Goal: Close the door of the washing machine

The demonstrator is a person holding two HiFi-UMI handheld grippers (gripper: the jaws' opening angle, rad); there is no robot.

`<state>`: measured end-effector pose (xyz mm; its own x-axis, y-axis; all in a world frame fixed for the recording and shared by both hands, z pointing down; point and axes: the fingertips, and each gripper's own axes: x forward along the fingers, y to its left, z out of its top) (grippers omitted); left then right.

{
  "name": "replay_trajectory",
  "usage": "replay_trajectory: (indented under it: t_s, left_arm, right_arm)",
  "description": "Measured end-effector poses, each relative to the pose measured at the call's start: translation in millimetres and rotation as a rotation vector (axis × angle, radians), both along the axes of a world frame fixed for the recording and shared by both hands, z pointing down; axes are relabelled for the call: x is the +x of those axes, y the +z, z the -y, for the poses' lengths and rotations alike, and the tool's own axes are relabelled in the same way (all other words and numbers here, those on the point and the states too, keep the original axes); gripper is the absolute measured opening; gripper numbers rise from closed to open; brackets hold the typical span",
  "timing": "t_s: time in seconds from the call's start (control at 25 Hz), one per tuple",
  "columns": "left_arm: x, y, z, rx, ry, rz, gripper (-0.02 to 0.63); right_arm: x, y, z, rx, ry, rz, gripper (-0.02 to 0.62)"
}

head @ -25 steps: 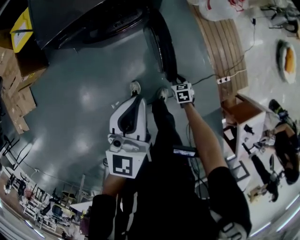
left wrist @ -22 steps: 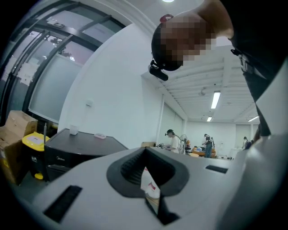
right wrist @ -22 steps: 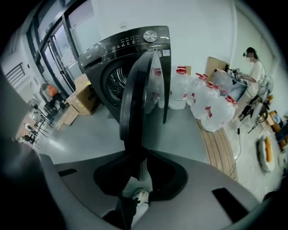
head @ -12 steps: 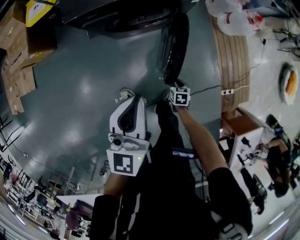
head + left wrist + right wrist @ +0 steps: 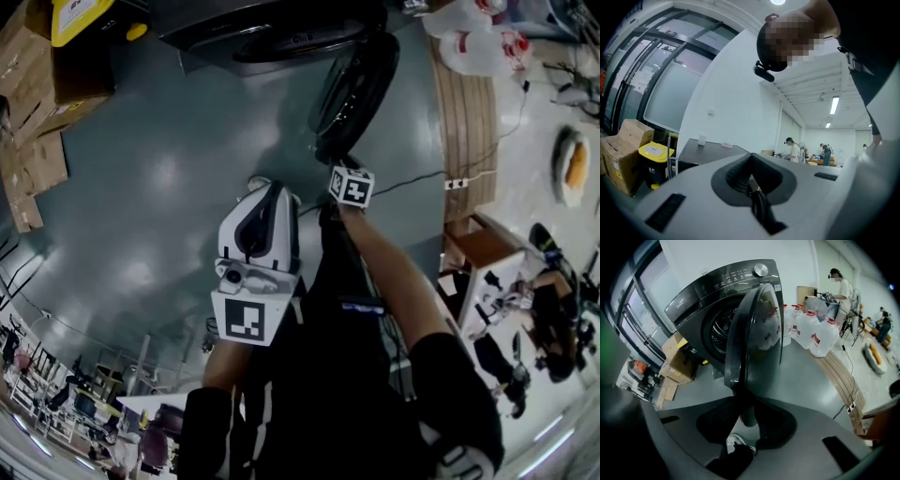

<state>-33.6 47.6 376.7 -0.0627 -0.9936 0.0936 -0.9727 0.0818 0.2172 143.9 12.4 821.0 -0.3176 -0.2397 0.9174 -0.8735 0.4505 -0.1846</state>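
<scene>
Door (image 5: 754,343) of the single washing machine (image 5: 717,315) stands half open in front of the drum; the closing swing is judged partway done. Left gripper (image 5: 757,199), jaws together and empty, idles. Right gripper (image 5: 745,423), its jaws just opening, loosely straddles the door's lower rim and must next press it home until it latches. Count: one door, two grippers, at least three water jugs (image 5: 824,336).

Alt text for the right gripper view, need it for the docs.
A dark front-loading washing machine stands with its round door open, the door's edge between the jaws of the right claw, which have just been opening. Water jugs stand to its right, cardboard boxes to its left.
</scene>
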Motion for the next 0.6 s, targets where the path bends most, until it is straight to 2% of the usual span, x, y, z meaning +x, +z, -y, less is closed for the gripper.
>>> replay_trajectory:
  t_s: [0.6]
  left_arm:
    - [-82.6, 3.4, -13.6, 0.016, 0.007, -0.026, 0.003]
  right_arm:
    - [-88.3, 1.6, -3.0, -0.039, 0.154, 0.046, 0.104]
